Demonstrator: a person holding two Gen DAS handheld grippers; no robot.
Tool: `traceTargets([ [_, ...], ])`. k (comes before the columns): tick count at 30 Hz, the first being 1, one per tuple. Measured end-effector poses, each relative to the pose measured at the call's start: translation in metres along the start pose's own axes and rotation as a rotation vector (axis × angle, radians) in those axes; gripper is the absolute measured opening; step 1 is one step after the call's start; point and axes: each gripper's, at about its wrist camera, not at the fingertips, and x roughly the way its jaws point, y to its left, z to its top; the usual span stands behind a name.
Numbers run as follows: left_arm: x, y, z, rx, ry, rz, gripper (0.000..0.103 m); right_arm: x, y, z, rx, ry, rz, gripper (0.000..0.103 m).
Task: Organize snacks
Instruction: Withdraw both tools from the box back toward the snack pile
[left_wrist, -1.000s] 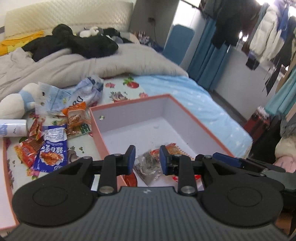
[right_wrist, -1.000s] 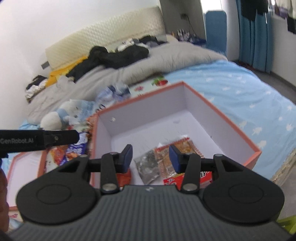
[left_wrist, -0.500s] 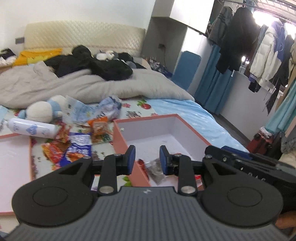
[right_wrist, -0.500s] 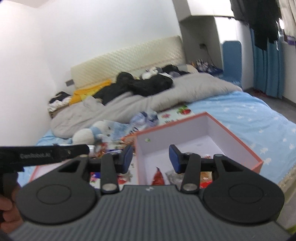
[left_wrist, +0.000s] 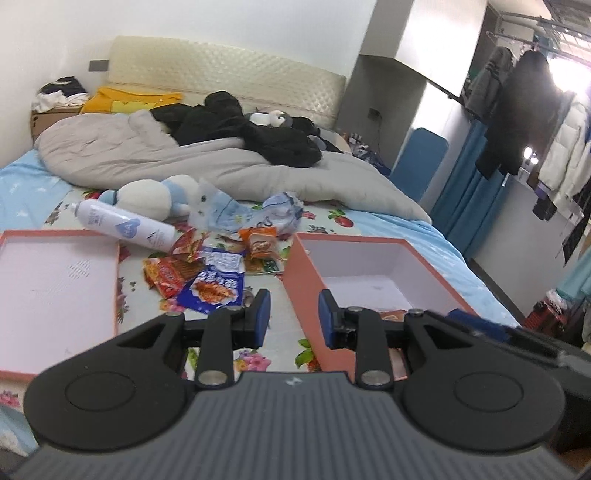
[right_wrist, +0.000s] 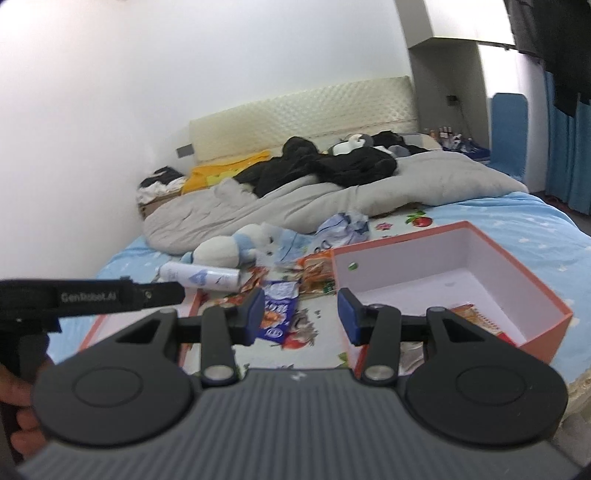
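An open orange box (left_wrist: 303, 273) with a white inside sits on the bed; it also shows in the right wrist view (right_wrist: 546, 299). A few snack packets (right_wrist: 476, 314) lie in its near end. Loose snacks lie left of it: a blue packet (left_wrist: 218, 288), red packets (left_wrist: 166, 273) and an orange packet (left_wrist: 258, 242). My left gripper (left_wrist: 293, 317) is open and empty, held above the box's near left corner. My right gripper (right_wrist: 301, 317) is open and empty, above the blue packet (right_wrist: 277, 314) and the box's left wall.
The box lid (left_wrist: 55, 280) lies upside down at the left. A white spray can (left_wrist: 125, 227), a plush toy (left_wrist: 147, 195) and crumpled plastic bags (left_wrist: 266, 214) lie behind the snacks. A grey duvet (left_wrist: 221, 166) with dark clothes covers the far bed. Clothes hang at the right.
Both grippers have pulled back and up from inside the box. The view now takes in the whole bed. Both stay open and empty.
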Motion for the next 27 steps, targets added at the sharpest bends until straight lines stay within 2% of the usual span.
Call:
traceTargets([
  [4,-0.005,0.016,-0.013,-0.021,-0.013,0.007,0.033,0.009,0.018,-0.015,-0.038,0.025,0.045,0.047],
  [9,0.000,0.032,-0.030,-0.036,0.026,0.030,0.033,0.017,0.029,-0.036,-0.051,0.052,0.066,0.047],
  [19,0.023,0.051,-0.054,-0.064,0.071,0.063,0.033,0.039,0.040,-0.068,-0.054,0.133,0.058,0.047],
  [27,0.043,0.079,-0.064,-0.108,0.108,0.099,0.033,0.059,0.041,-0.074,-0.048,0.162,0.053,0.047],
])
